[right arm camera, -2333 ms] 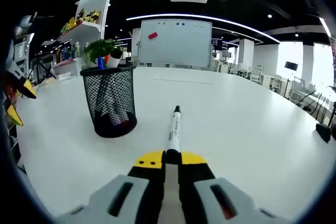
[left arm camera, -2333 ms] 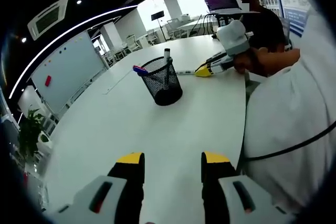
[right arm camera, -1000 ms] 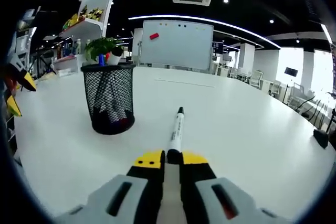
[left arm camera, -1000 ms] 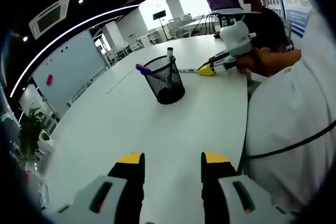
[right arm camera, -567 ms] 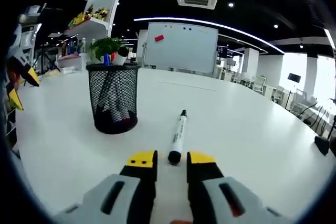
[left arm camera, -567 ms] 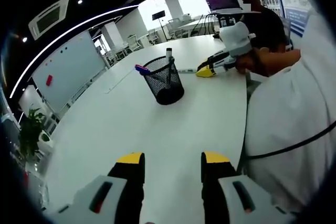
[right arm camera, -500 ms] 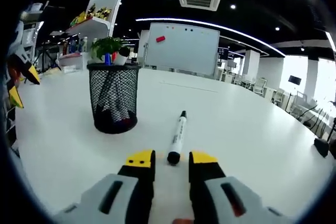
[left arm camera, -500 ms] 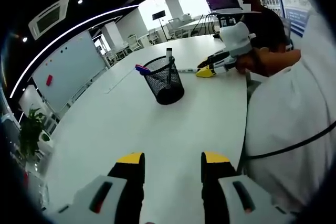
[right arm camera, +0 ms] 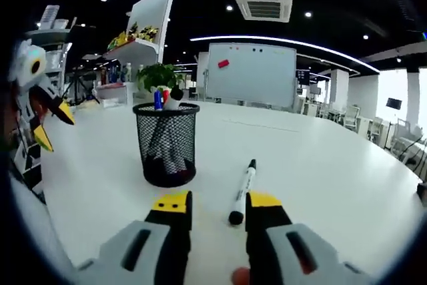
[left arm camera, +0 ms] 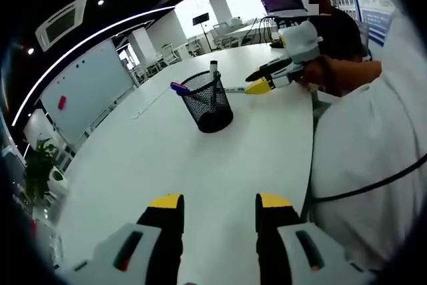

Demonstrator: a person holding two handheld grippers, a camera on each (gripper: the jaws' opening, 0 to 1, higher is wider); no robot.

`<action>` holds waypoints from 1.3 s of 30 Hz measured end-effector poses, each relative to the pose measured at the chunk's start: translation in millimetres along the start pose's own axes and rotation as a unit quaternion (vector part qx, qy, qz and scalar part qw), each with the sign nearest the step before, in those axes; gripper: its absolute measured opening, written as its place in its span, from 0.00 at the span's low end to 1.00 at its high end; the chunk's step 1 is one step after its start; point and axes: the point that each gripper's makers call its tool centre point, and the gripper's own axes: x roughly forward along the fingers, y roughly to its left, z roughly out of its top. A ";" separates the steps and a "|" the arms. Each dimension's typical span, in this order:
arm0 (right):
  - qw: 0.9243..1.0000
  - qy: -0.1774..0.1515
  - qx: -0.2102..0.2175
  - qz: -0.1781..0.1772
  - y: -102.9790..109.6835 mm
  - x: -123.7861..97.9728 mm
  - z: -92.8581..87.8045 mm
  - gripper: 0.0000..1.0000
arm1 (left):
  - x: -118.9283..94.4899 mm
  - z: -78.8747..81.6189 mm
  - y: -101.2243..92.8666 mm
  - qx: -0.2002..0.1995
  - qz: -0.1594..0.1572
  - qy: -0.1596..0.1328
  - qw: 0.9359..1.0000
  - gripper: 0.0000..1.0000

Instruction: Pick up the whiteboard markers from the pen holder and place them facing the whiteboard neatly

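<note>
A black mesh pen holder [left arm camera: 210,101] [right arm camera: 167,145] stands on the white table [left arm camera: 167,165], with several markers [right arm camera: 163,98] sticking out of it. One white marker [right arm camera: 241,191] with a black cap lies flat on the table, pointing toward the whiteboard [right arm camera: 250,75]. My right gripper [right arm camera: 217,203] is open just behind that marker and is not holding it. In the left gripper view the right gripper [left arm camera: 261,85] hovers beside the holder, with the marker [left arm camera: 233,89] ahead of its tips. My left gripper [left arm camera: 220,201] is open and empty, well back from the holder.
The whiteboard [left arm camera: 83,88] stands beyond the table's far edge. A potted plant [right arm camera: 157,75] and shelves are behind the holder. The person's white sleeve [left arm camera: 360,158] lies along the table's right edge. Bare tabletop [right arm camera: 320,185] surrounds the lying marker.
My right gripper opened and let go of the marker, which now lies on the table. That gripper then drew back and rose a little. The left gripper stayed put.
</note>
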 end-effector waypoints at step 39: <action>0.978 -0.083 0.081 0.173 35.0 -8.8 68.6 0.29 | 4.3 -1.5 -4.2 0.006 -0.011 0.006 1.000 0.45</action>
